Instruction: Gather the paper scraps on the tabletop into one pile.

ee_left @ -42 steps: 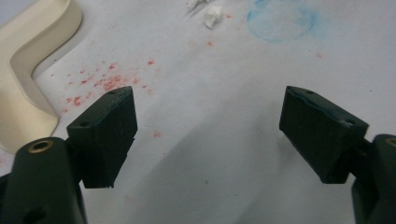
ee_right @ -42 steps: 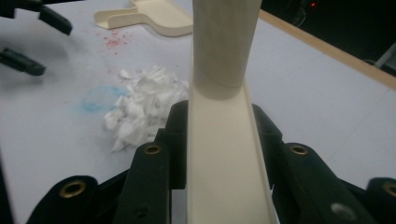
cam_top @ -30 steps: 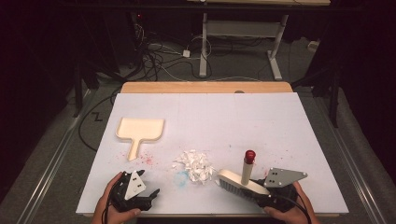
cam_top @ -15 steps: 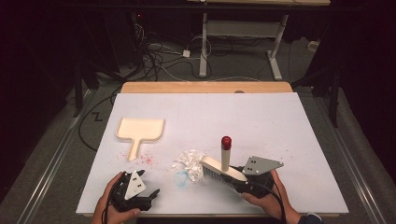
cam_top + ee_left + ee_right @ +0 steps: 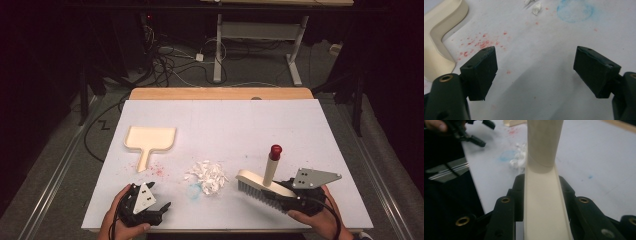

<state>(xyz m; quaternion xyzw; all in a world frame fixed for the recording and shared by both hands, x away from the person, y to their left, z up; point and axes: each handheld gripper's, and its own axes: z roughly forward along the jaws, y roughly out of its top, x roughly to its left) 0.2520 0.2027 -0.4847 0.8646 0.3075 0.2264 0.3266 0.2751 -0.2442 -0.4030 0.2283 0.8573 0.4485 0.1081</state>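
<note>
Since the earlier frame the brush (image 5: 262, 182) has been drawn back rightward from the shredded paper pile (image 5: 207, 176) by the right gripper (image 5: 280, 192). In the high view, its cream back is laid level, pointed left, handle upright, red-capped. In the left gripper view, the left gripper (image 5: 536, 72) is spread over speckled white table (image 5: 544, 45), the smooth cream dustpan (image 5: 439, 32) beyond the left jaw. In the right gripper view, the brush's back is pinched between the jaws.

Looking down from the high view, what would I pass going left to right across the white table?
Left tool → cream dustpan → pile of white paper scraps → brush with its red-tipped handle, clamped in the right tool.
</note>
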